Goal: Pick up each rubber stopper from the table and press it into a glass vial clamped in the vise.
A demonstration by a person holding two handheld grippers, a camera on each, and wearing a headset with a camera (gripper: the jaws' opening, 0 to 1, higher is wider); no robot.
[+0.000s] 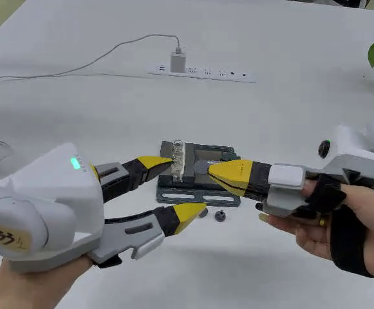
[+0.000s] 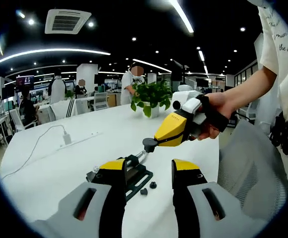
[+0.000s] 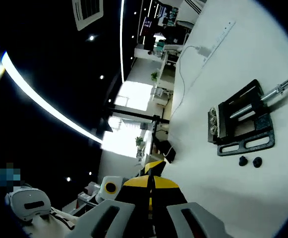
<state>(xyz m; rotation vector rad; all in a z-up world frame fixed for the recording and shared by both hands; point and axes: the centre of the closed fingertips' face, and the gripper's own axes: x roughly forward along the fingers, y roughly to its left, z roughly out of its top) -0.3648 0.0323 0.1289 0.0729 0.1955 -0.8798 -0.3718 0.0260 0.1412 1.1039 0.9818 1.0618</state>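
light: bright overhead ceiling strips | shadows: soft | focus: sharp | edges: fisheye-bent in gripper views

Right tool (image 1: 212,171) hides part of vise (image 1: 188,183).

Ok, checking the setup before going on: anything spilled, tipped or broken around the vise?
Nothing stands out. The vise sits flat on the table, the glass vials are clamped in it, and two rubber stoppers lie loose beside its base.

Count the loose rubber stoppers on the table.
2. Both lie on the table on the near side of the vise: one stopper in the open, the other stopper beside it, by the lower jaw tip of the left gripper. More may be hidden behind the grippers.
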